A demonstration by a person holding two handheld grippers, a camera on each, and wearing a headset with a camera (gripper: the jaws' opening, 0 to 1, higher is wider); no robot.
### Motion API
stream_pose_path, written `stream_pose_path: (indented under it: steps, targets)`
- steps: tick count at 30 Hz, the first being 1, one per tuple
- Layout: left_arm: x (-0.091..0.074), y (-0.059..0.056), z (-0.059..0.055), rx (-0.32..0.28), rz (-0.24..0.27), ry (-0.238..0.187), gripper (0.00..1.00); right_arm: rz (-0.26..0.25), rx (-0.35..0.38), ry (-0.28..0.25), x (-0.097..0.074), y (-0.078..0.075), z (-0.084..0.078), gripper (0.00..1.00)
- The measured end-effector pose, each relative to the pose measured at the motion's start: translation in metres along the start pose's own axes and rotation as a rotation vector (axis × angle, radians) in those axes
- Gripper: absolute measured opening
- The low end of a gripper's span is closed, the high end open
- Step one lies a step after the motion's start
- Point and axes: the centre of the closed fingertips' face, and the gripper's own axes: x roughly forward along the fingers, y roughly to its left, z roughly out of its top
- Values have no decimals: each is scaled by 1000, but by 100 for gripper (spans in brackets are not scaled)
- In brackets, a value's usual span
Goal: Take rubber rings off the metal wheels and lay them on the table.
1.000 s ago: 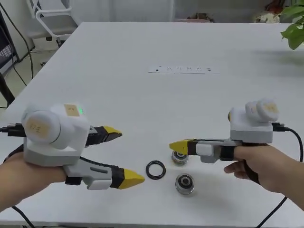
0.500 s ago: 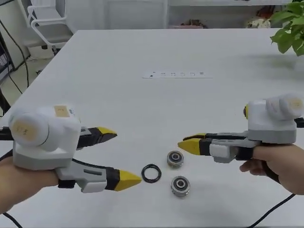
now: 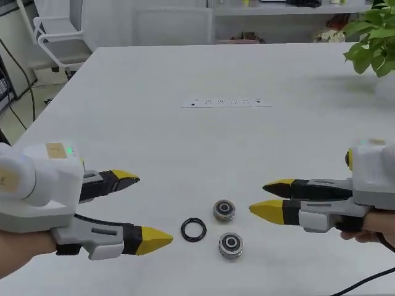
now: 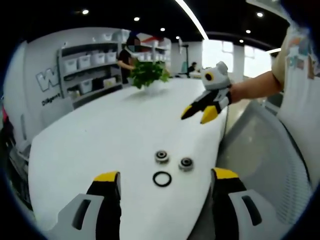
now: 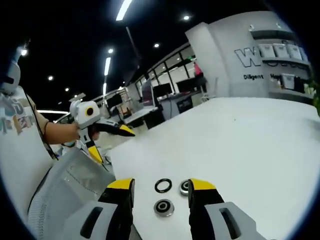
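1. Jaws of the left gripper [image 3: 154, 208] are spread wide with nothing between them. The tips aim at the loose rubber ring [image 3: 194, 229] from its left, near it but not touching.
2. Jaws of the right gripper [image 3: 259, 197] are parted by a narrower gap and are also empty. It hangs to the right of the ring, beyond the wheels, with the tips pointing back toward the ring.
3. In the left gripper view the ring lies dead ahead, centred between the two jaws, with both wheels just past it.
4. The far wheel [image 3: 224, 210] sits just right of the ring and slightly beyond it. The near wheel [image 3: 230, 244] sits just right of the ring, on the person's side. Both lie flat, apart from the ring and from each other.
5. Progress, as judged: one ring is off and lies flat on the white table [image 3: 185, 142], so that part is done.
6. Whether either wheel carries a ring is too small to tell. Each shows a dark band, which may only be the hub.
7. If a ring is left, neither gripper is yet down at a wheel.
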Motion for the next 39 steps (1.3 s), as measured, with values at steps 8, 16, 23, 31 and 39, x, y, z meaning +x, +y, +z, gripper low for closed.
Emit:
stream_pose_path:
  steps: [8,16,23,31,39]
  targets:
    - [-5,-4,-1,9,13,-3,76,-61,-125,74,-12,-5,-19,62]
    - [-10,-9,-10,21,35,15,78,-88,-157,93,-21,-5,-33,66]
    - [-17,-14,-16,8,48,18,80,-110,-196,124,-31,-3,-42,74]
    - [-22,-13,-17,-16,74,3,80,-127,-247,160,-37,-4,-49,77]
    - [-27,-14,-18,-17,94,5,80,-131,-258,161,-39,-2,-49,79]
